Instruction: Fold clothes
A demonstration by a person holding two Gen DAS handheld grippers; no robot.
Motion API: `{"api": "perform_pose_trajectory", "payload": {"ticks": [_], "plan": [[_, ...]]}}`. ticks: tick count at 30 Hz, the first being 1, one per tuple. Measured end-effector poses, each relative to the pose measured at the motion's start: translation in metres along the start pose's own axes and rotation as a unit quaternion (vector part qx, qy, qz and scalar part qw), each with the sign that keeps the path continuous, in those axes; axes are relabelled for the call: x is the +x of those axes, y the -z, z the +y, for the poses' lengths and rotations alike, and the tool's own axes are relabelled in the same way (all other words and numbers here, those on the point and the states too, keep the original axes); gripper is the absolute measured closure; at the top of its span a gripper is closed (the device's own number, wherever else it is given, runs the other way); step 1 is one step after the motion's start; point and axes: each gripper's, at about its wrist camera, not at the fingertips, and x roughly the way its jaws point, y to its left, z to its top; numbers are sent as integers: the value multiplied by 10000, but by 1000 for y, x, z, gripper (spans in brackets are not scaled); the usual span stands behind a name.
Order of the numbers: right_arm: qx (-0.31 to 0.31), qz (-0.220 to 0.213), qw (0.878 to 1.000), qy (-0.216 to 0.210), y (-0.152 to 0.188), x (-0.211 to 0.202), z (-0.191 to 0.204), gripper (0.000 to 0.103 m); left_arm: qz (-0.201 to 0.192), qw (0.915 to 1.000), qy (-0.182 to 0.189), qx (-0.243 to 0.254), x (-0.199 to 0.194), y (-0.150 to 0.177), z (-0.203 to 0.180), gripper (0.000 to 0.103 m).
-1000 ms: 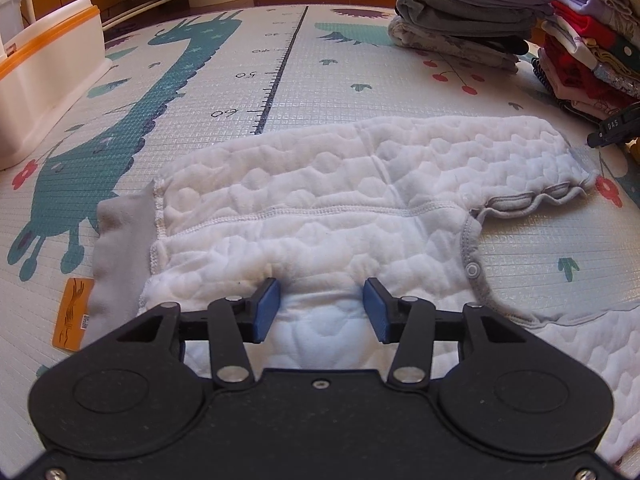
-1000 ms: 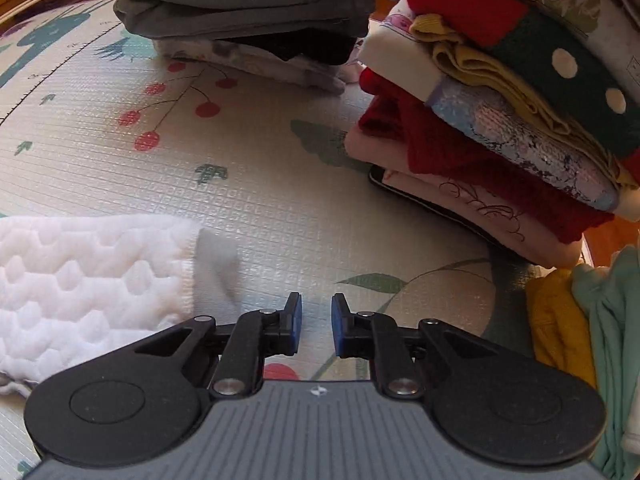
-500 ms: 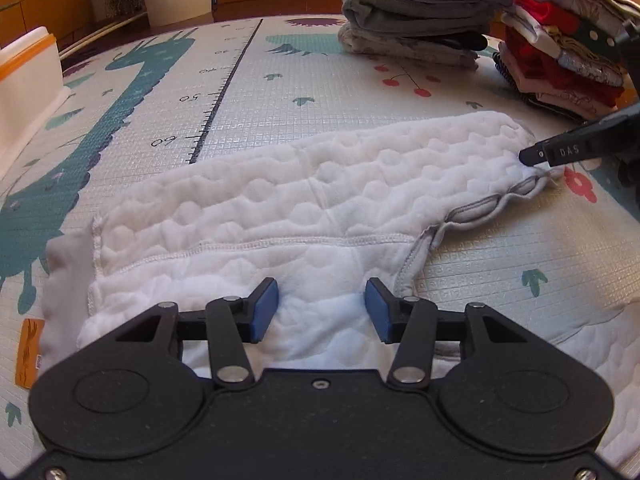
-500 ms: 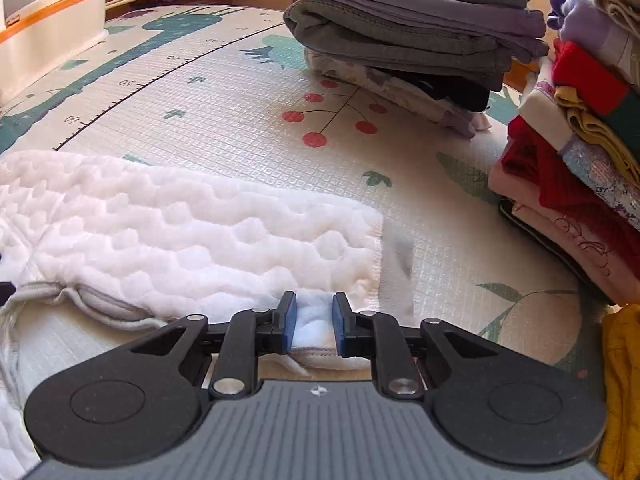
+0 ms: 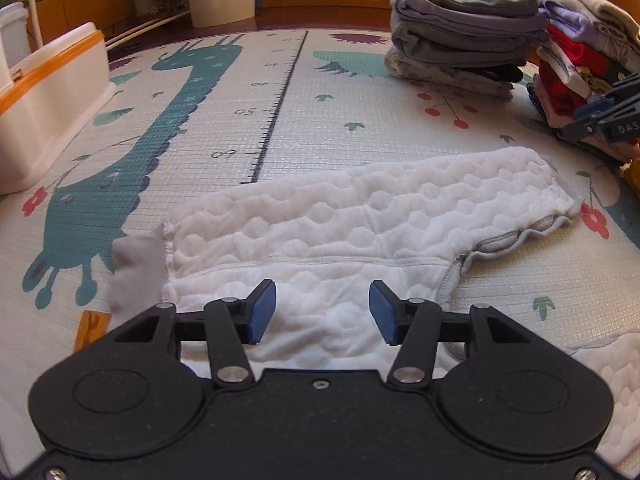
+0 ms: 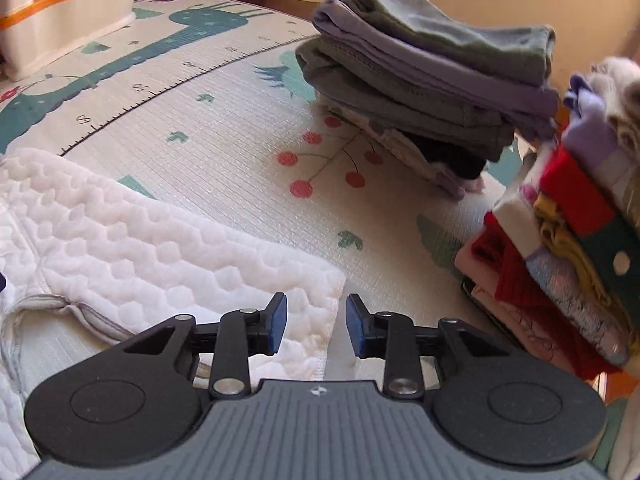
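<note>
White garment (image 5: 360,216): soft quilted cloth with a raised hexagon texture, matt, stitched seams, smooth grey ribbed trim. Play mat (image 5: 224,128) under the garment: printed foam-like sheet with fine grid embossing and a slight sheen; beyond the garment, folded clothes stack (image 6: 432,80) of matt knit fabrics. Storage bin (image 5: 48,92): smooth white plastic, orange rim.

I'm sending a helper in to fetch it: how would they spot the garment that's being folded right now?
On the giraffe play mat, in front of the stacks of folded clothes, one piece lies spread flat. It is the white quilted garment, the only unfolded item, with a honeycomb texture and grey trim.
</note>
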Motion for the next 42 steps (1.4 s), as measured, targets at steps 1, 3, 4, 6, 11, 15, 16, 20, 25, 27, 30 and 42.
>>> {"api": "perform_pose_trajectory", "payload": {"ticks": [1,3,4,6,11,15,16,20,25,27,30,42], "plan": [[-292,-47,9995,-93,-7,-12,1,69,-5,9997,-72,-218,-5,0,15,54],[-852,-88,9959,-291,-16,-36,3,69,5,9981,-233,-565,-13,2,42,59],[-1113,-87,9929,-402,-20,-50,4,69,-4,9972,-267,-696,-17,2,53,61],[-1525,-102,9867,-562,-21,-76,7,69,-26,9958,-227,-884,-19,3,65,65],[-1784,-285,9775,-1091,6,-122,17,69,167,9961,-68,-863,2,4,66,66],[-2081,-276,9675,-1408,56,-129,40,69,1085,9939,-11,222,29,4,55,62],[-2139,-250,9651,-1487,71,-130,48,69,1115,9925,49,506,26,-3,52,62],[-2489,-136,9515,-1803,127,-137,78,69,1094,9833,467,1376,5,-38,45,61],[-3385,-55,9198,-1982,184,-159,110,68,1038,9332,1042,3279,-36,-53,22,45],[-3679,-17,9099,-1917,201,-162,117,68,1080,9046,1210,3942,-55,-49,21,44],[-3965,-69,8993,-1847,217,-165,124,68,995,8553,1449,4874,-89,-28,28,43],[-4333,165,8833,-1781,235,-141,137,70,440,7202,1298,6801,-92,99,52,43]]}}
